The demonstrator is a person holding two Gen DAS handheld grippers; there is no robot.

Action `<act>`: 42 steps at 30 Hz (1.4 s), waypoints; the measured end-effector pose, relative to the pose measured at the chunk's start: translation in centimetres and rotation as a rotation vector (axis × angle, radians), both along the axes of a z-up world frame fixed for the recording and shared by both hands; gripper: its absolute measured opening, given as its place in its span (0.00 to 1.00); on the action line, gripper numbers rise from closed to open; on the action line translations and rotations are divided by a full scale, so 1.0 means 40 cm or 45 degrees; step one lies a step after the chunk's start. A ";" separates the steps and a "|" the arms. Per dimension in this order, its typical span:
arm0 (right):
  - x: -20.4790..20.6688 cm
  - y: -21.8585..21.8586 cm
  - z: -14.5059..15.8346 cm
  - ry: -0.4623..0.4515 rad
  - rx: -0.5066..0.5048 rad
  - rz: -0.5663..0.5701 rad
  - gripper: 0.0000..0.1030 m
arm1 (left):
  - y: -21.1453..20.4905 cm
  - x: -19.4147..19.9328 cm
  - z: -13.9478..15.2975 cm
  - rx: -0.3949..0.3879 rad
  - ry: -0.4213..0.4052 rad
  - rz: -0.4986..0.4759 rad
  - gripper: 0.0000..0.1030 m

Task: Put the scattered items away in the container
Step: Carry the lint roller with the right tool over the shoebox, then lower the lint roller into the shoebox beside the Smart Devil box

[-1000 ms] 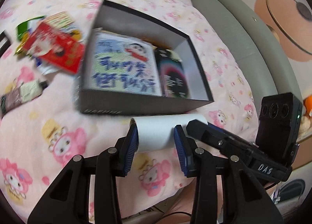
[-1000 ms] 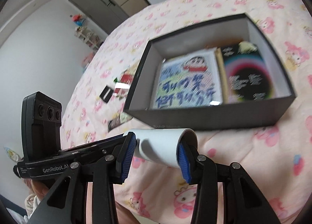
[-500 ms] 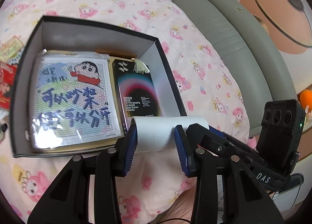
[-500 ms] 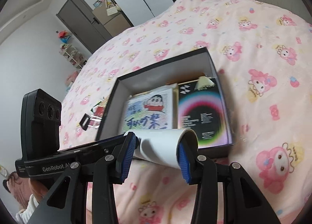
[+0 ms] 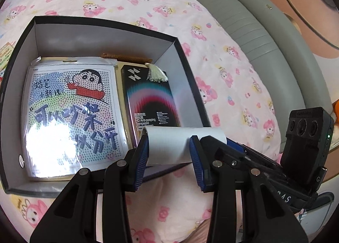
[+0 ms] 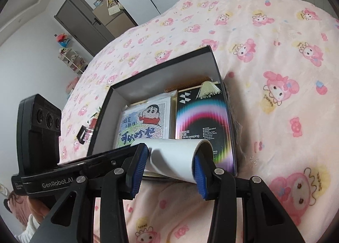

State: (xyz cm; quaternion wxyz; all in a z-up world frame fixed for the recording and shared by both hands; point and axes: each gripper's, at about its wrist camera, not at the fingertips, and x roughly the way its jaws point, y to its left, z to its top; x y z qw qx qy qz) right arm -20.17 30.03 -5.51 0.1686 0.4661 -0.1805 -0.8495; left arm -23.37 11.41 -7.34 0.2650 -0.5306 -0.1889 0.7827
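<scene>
Pink bedspread (image 5: 211, 56): both grippers, left (image 5: 169, 156) and right (image 6: 171, 164), are clamping the white roll (image 5: 169, 145) over the box (image 5: 101, 29); lowering level, releasing together.

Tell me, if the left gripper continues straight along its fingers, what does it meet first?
Probably the black screen-protector box lying inside the open box; the white roll that the left gripper holds would touch first. Depth is uncertain.

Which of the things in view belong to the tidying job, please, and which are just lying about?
Part of the job:
- white roll, held by the left gripper and the right gripper
- black box
- cartoon packet and screen protector pack, inside it

Just there:
- pink blanket
- grey headboard
- shelf of toys
</scene>
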 end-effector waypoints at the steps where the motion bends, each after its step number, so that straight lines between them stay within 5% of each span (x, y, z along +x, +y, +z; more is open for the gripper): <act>1: -0.002 -0.002 -0.006 -0.003 0.007 0.001 0.38 | 0.001 -0.005 -0.006 -0.004 -0.003 -0.002 0.37; 14: -0.052 -0.031 -0.086 -0.079 0.104 0.053 0.37 | -0.019 -0.038 -0.111 -0.035 -0.125 0.049 0.37; 24: -0.059 -0.044 -0.086 -0.088 0.223 0.053 0.37 | -0.022 -0.039 -0.121 -0.027 -0.134 0.014 0.39; 29: -0.061 0.005 -0.082 -0.062 0.115 0.052 0.37 | -0.003 -0.045 -0.097 -0.170 -0.104 -0.077 0.39; 36: -0.054 0.018 -0.030 0.010 0.170 0.038 0.37 | -0.059 -0.051 -0.036 -0.049 -0.024 0.048 0.39; 42: -0.057 -0.012 -0.045 0.004 0.120 0.049 0.37 | -0.058 -0.065 -0.081 -0.137 -0.092 0.103 0.33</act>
